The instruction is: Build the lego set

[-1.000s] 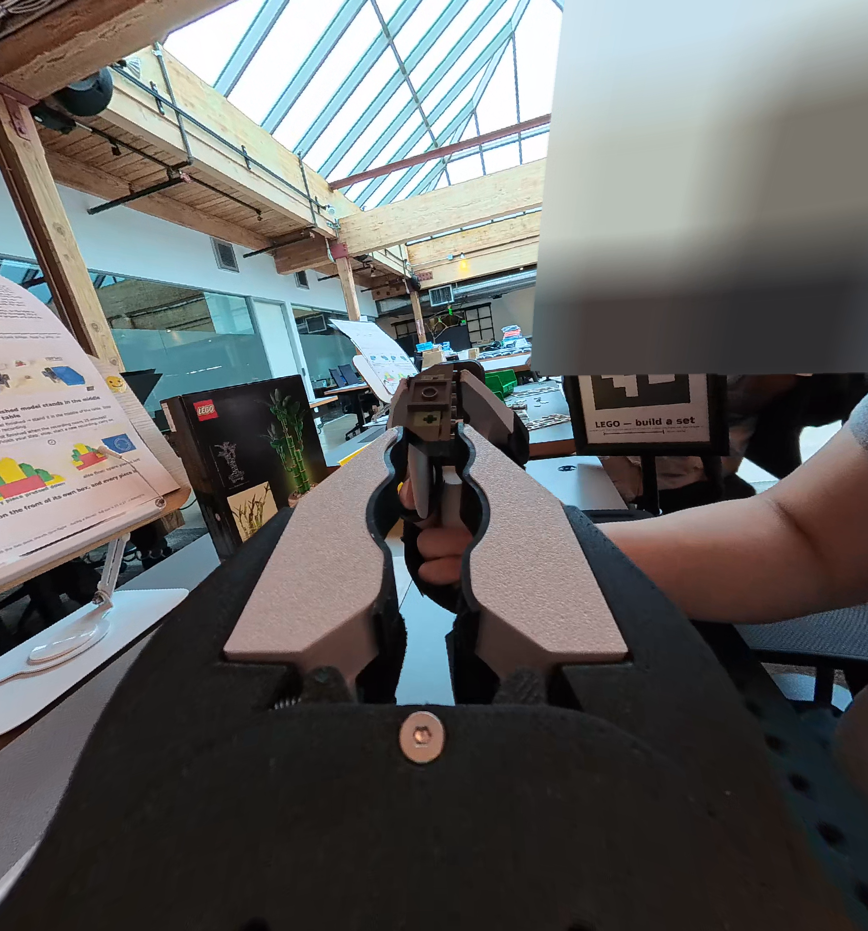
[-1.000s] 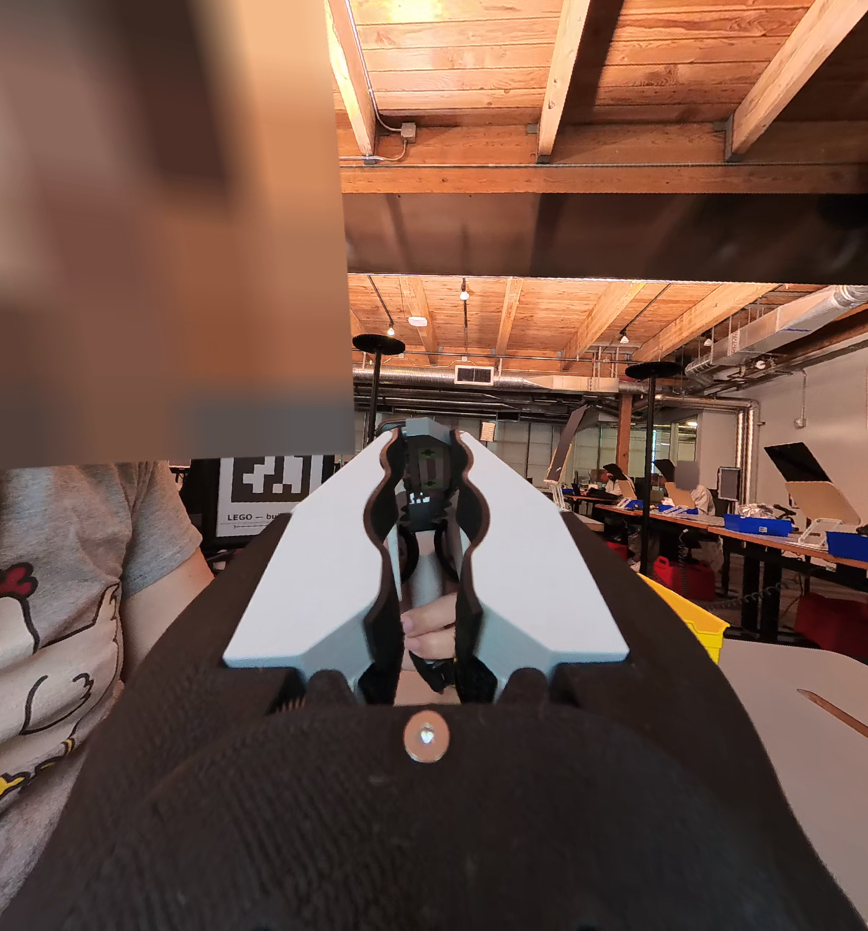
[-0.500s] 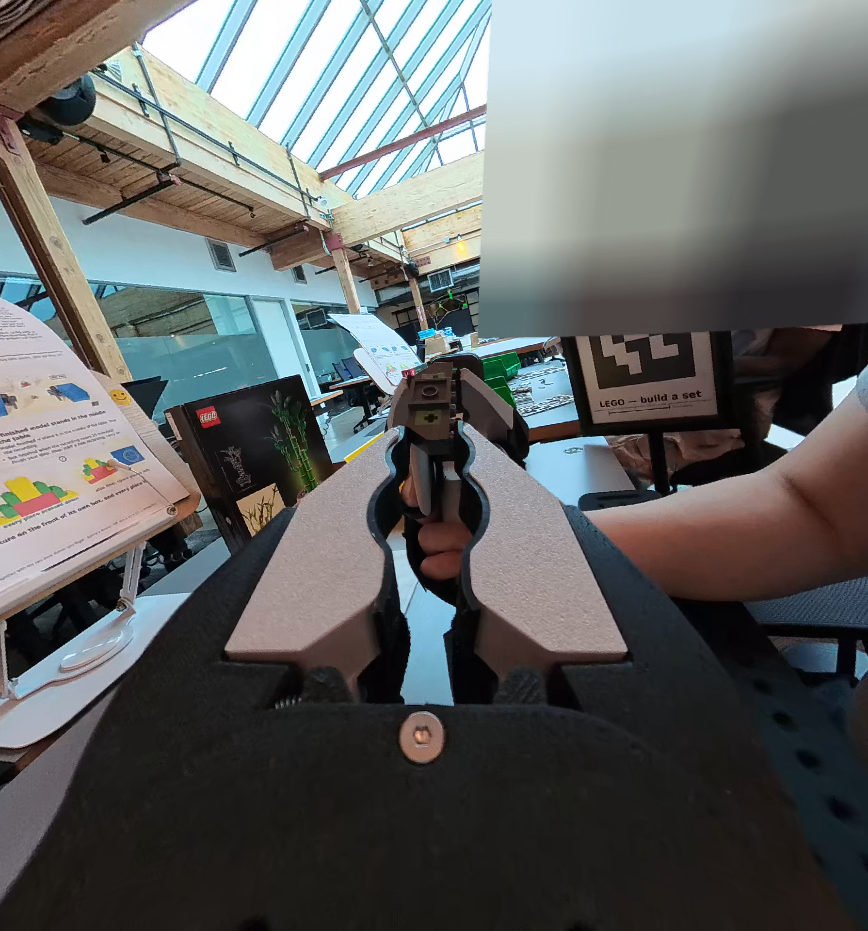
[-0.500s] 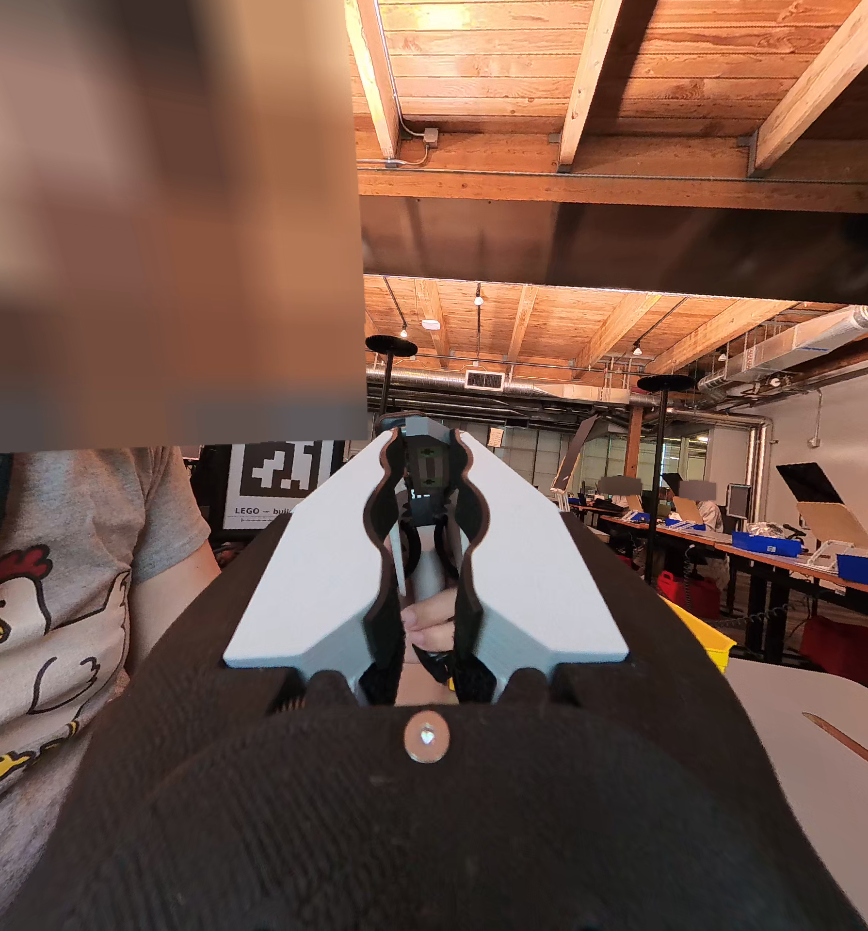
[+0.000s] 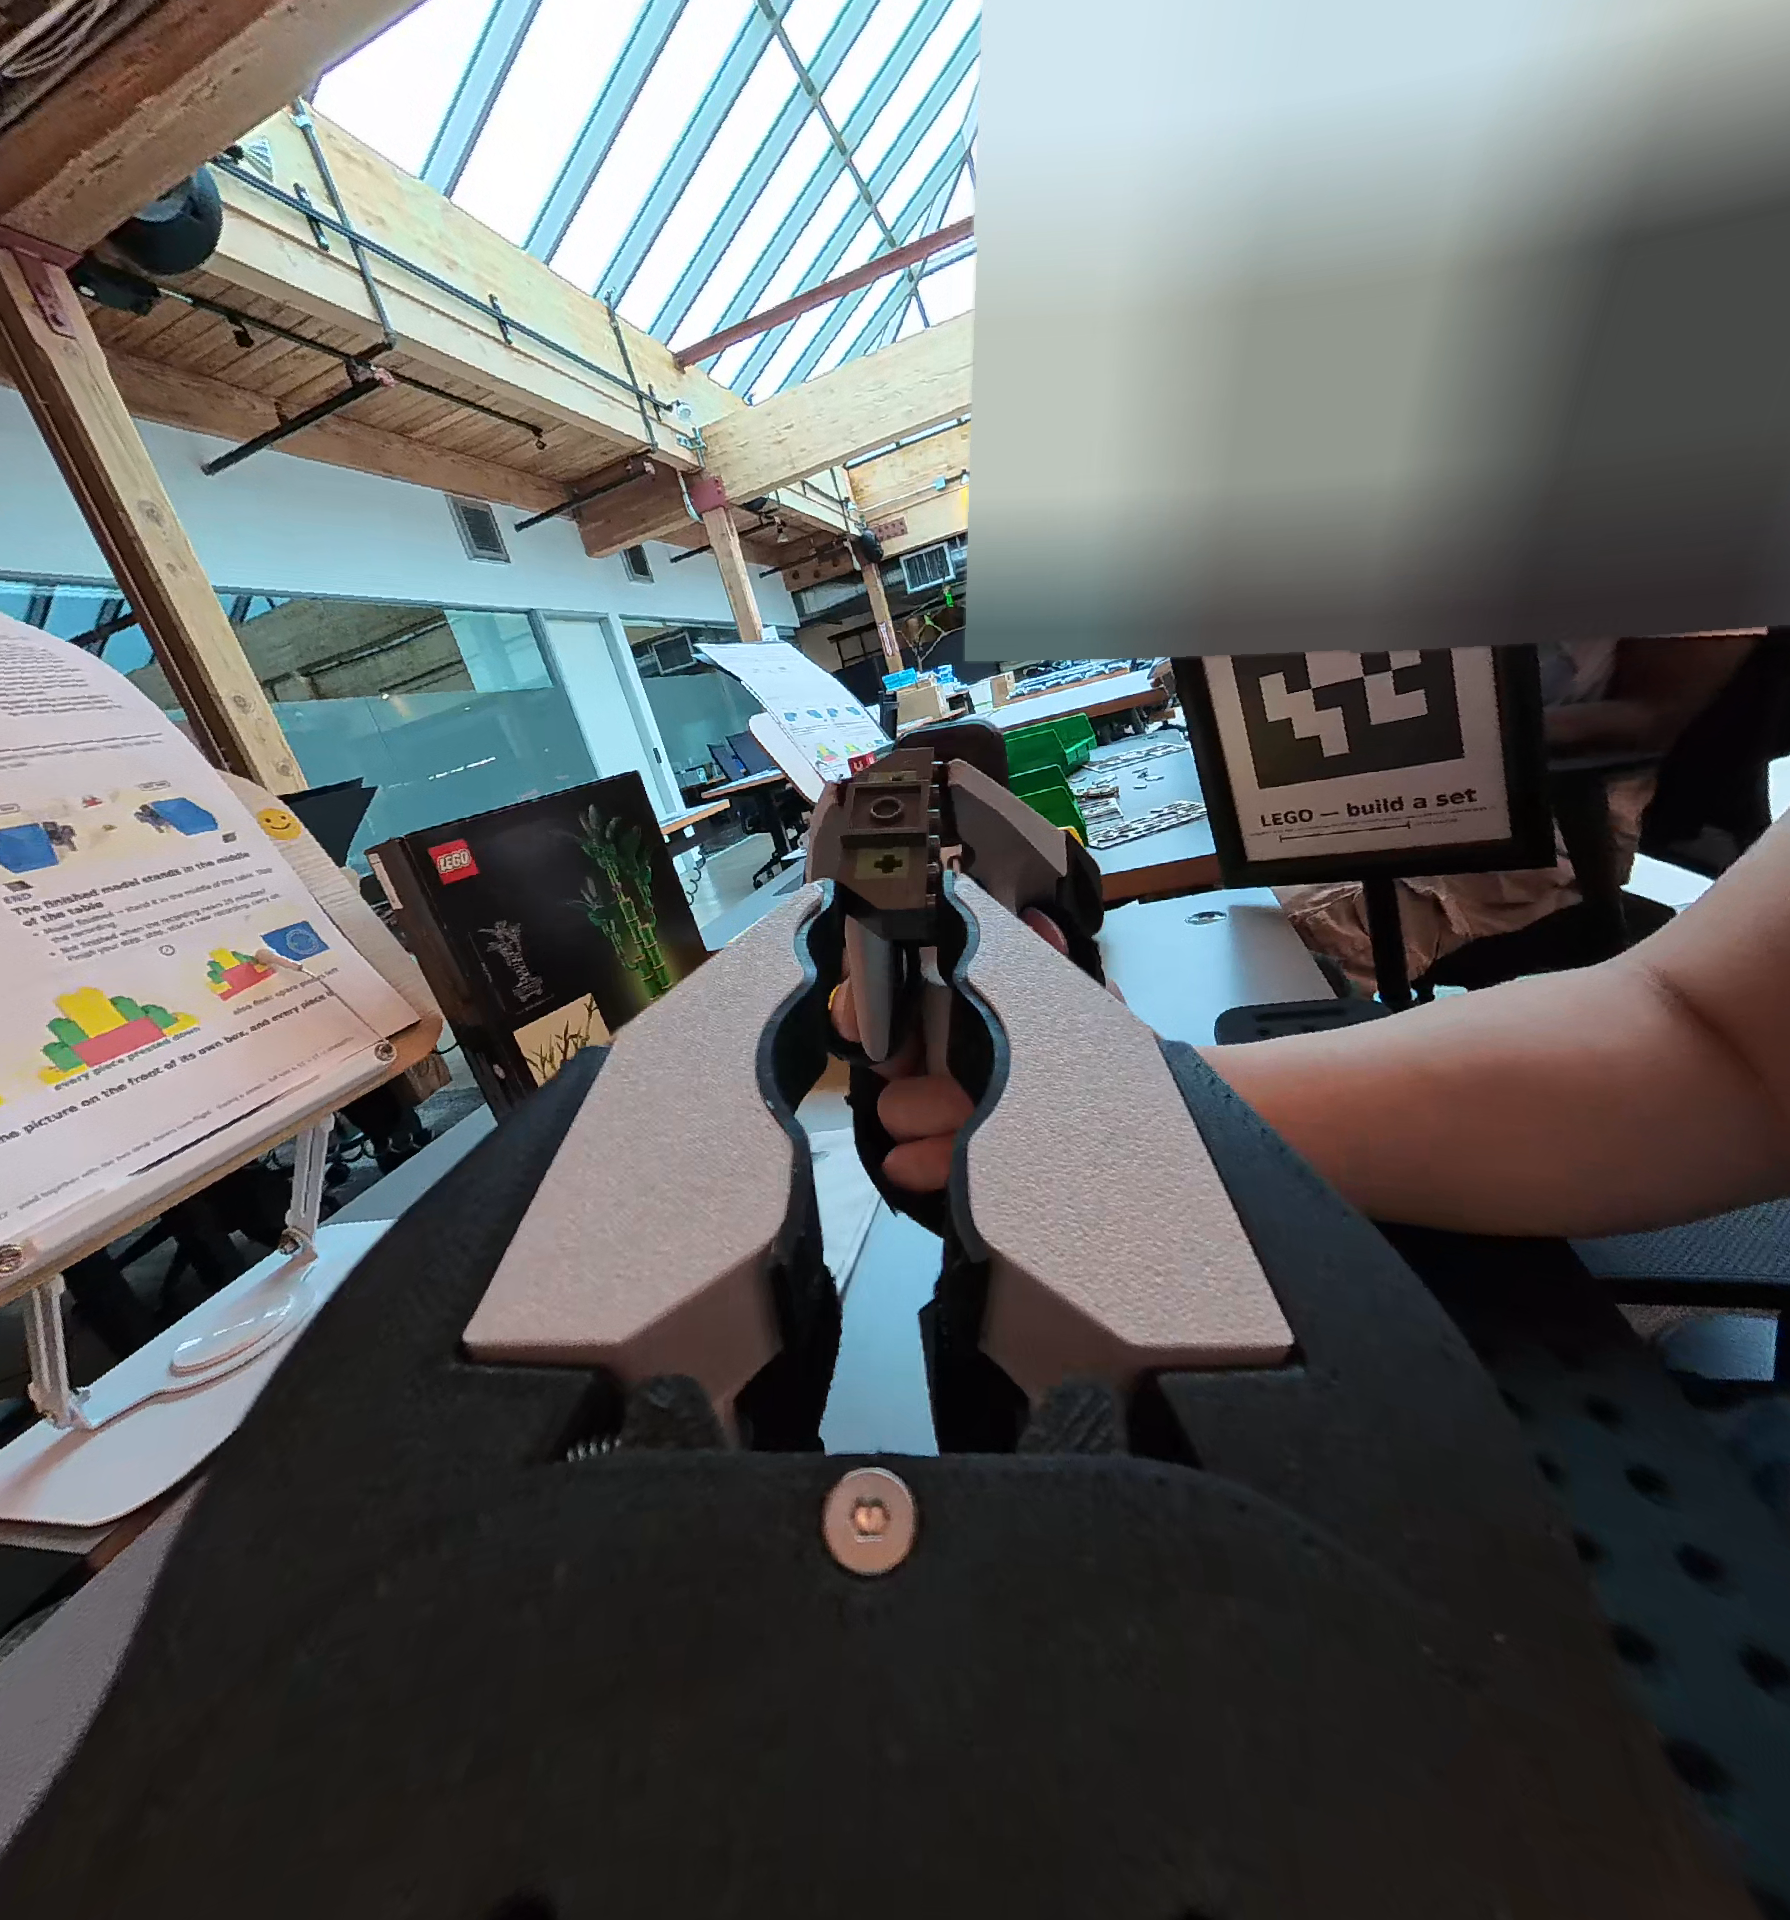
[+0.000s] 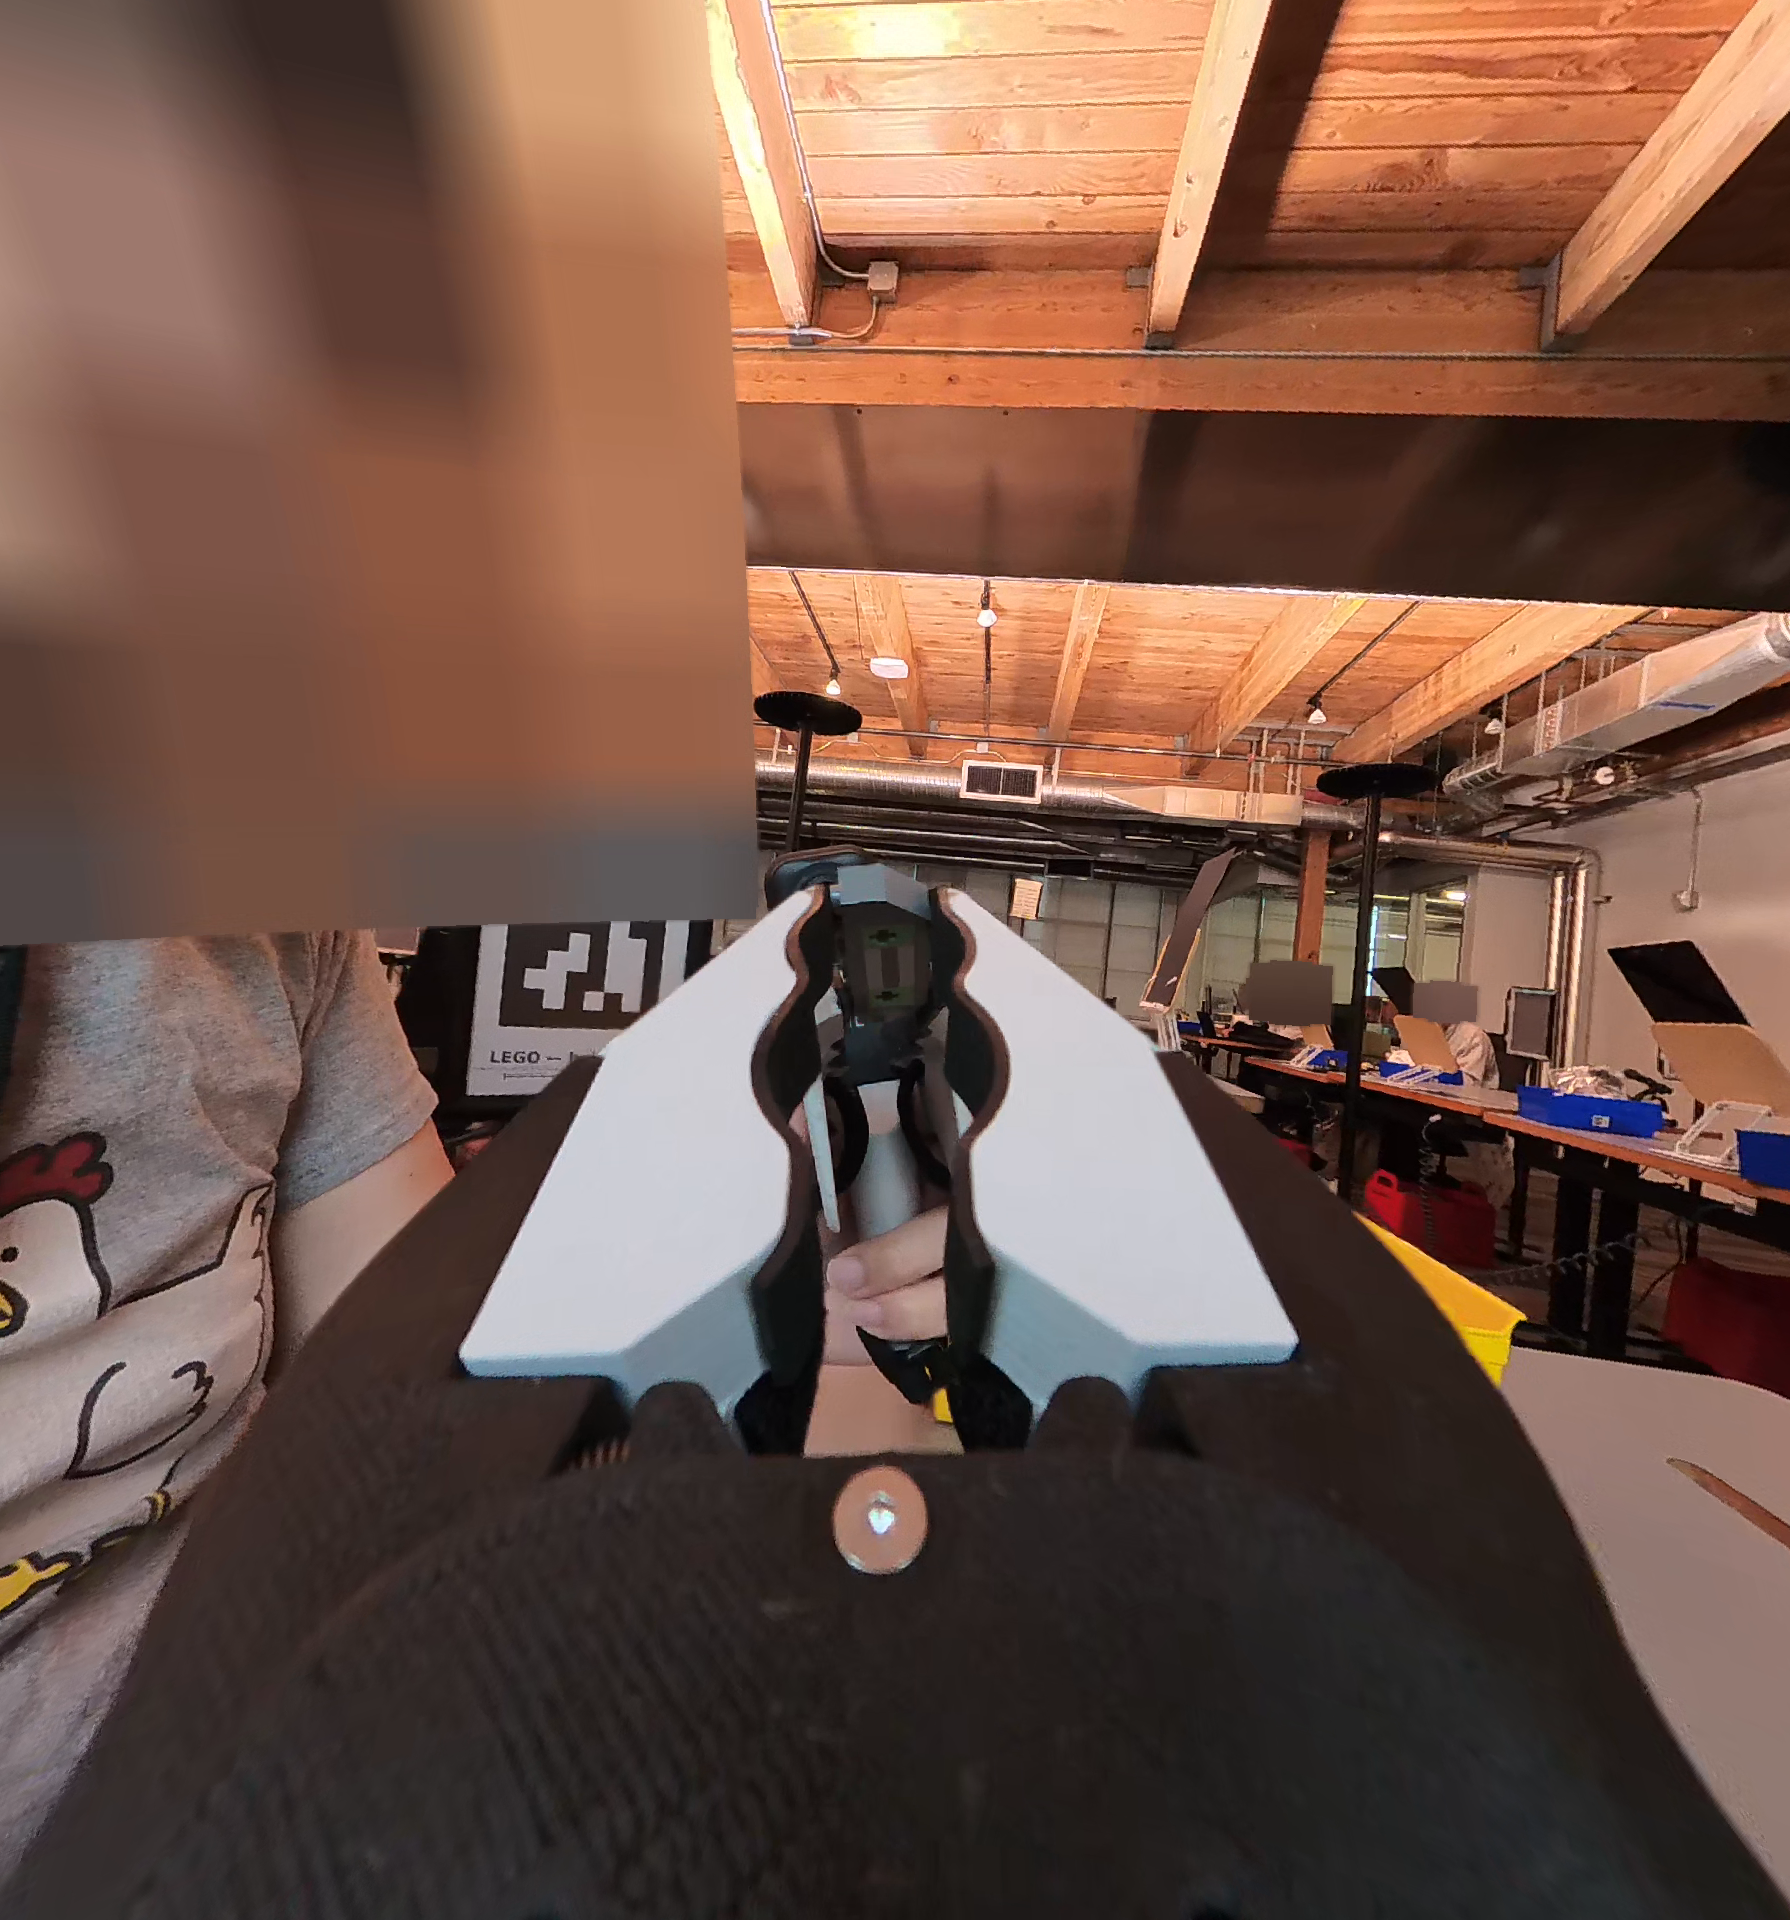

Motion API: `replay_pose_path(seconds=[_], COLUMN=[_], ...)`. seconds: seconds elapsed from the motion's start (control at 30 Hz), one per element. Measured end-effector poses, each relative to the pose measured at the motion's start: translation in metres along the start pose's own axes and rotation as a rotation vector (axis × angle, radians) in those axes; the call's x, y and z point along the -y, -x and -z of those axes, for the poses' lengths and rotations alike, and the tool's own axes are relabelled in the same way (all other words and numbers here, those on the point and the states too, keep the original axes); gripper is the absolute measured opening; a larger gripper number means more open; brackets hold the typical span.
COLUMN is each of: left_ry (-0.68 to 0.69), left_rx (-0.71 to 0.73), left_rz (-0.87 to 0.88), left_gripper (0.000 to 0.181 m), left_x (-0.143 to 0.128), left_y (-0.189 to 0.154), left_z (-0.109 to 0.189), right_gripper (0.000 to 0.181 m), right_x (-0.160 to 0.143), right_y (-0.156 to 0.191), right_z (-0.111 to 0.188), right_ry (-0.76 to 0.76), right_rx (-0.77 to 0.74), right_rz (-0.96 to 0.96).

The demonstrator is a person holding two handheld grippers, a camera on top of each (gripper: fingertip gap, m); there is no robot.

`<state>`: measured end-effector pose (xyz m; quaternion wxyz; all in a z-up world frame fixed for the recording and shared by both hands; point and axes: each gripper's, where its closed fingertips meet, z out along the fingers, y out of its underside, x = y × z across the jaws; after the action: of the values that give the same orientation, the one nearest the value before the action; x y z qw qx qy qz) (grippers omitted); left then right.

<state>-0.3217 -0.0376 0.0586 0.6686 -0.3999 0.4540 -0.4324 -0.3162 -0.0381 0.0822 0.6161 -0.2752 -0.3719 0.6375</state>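
Observation:
A small brown and olive lego assembly (image 5: 886, 847) is held up in the air between my two grippers, which point at each other. My left gripper (image 5: 886, 904) is shut on its near side. My right gripper (image 5: 1005, 831) grips it from the far side, with a hand (image 5: 922, 1132) on its handle. In the right wrist view the assembly (image 6: 886, 966) sits between the tips of my right gripper (image 6: 883, 940), which is shut on it. The left gripper's grey fingers (image 6: 886, 1174) and a hand (image 6: 886, 1278) show behind it.
A black lego box (image 5: 548, 925) and an instruction sheet on a stand (image 5: 122, 935) stand on the left of the grey table (image 5: 1203, 956). A marker sign (image 5: 1358, 758) stands behind. A person's forearm (image 5: 1493, 1091) reaches in from the right. A yellow bin (image 6: 1442, 1299) sits at the table's edge. The grippers are tip to tip, or close to it.
Both grippers keep their hold on the assembly. The left wrist view has tipped a little, so the sign and sheet sit slightly higher in it. Nothing was let go.

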Motion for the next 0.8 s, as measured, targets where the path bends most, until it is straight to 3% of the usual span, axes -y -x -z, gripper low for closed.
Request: replay_pose_path(seconds=[0.43,0.53,0.57,0.6,0.63,0.7,0.8], left_ry=[0.006,0.005,0.020,0.039,0.054,0.098,0.203], left_rx=[-0.019,-0.007,-0.012,-0.021,-0.042,-0.079,-0.099], left_rz=[0.089,0.226,0.294,0.360,0.422,0.553,0.725], left_gripper=[0.015,0.015,0.015,0.015,0.015,0.015,0.015], left_x=[-0.002,-0.008,-0.013,-0.018,-0.022,-0.032,-0.055], left_y=[0.003,0.012,0.016,0.018,0.019,0.019,0.019], left_z=[0.000,-0.002,-0.002,-0.002,-0.001,0.001,0.003], right_gripper=[0.016,0.017,0.035,0.057,0.059,0.060,0.048], right_x=[-0.002,-0.002,0.001,0.006,0.008,0.005,-0.024], right_y=[-0.004,-0.016,-0.020,-0.026,-0.028,-0.029,-0.026], right_z=[0.001,0.005,0.008,0.011,0.015,0.025,0.041], right_ry=[0.011,0.029,0.056,0.099,0.176,0.359,0.719], right_rx=[-0.051,-0.091,-0.128,-0.191,-0.232,-0.268,-0.205], right_rz=[0.051,-0.028,0.001,0.072,0.187,0.385,0.507])
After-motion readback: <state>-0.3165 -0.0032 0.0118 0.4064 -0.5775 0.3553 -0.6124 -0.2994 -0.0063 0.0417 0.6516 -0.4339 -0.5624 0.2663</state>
